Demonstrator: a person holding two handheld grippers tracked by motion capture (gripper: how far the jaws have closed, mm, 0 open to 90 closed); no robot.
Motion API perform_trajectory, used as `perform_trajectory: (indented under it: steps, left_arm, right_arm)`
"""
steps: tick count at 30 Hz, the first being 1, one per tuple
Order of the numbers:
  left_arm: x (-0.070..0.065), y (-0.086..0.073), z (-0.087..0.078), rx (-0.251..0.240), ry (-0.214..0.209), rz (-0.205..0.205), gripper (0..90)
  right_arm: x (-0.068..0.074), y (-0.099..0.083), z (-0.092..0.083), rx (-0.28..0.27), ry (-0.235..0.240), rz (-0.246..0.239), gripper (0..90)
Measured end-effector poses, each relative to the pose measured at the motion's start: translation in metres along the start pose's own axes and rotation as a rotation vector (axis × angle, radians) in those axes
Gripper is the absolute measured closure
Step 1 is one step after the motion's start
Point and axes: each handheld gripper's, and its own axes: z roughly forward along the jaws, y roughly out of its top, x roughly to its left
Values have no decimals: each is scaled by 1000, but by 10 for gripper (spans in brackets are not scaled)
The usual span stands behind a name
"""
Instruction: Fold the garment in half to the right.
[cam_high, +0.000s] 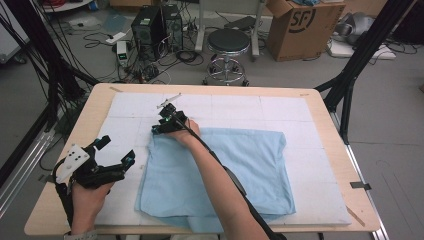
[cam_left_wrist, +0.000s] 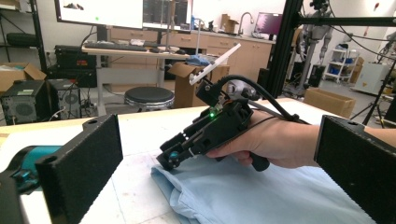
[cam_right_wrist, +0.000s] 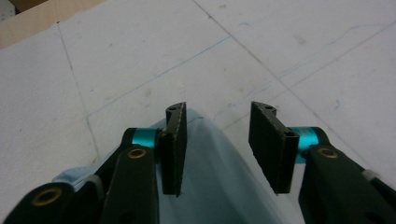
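A light blue folded cloth (cam_high: 250, 170) lies flat on the white mat (cam_high: 225, 107). My right gripper (cam_high: 156, 129) is down at the cloth's far left corner, pointing left. In the right gripper view that corner (cam_right_wrist: 210, 154) lies between the jaws of my right gripper (cam_right_wrist: 224, 144), which stand apart with a gap on the right side, so the pads do not clamp it. My left gripper (cam_high: 117, 149) hovers left of the cloth, wide open and holding nothing. In the left gripper view, my left gripper (cam_left_wrist: 219, 168) looks at the right gripper (cam_left_wrist: 170, 158) resting on the cloth (cam_left_wrist: 243, 196).
The mat covers most of a wooden table (cam_high: 55, 195). Beyond its far edge stand a black stool (cam_high: 228, 42), computer towers (cam_high: 150, 25) among cables, and a cardboard box (cam_high: 300, 27). Black frame posts (cam_high: 350, 75) rise at both far corners.
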Motion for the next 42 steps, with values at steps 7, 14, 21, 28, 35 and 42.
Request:
perform_trajectory:
  steps: [7,14,21,28,35,42]
  left_arm:
    - [0,-2,0,3,2,-3,17]
    - [-1,-4,0,14,-5,-5,17]
    - [-6,-8,-1,50,-45,4,17]
    - [-16,-14,-15,70,-116,2,17]
    - [-25,-35,-28,180,-144,-19,18]
    - [-33,-52,-36,291,-189,-17,115]
  right_arm:
    - [2,-2,6,41,20,-25,758]
    - [2,1,-1,44,50,-11,882]
    - [8,13,-25,-26,63,-2,887]
    - [16,19,-43,-63,72,-25,887]
    - [21,21,-47,-62,73,-43,887]
    - [23,21,-46,-51,84,-54,886]
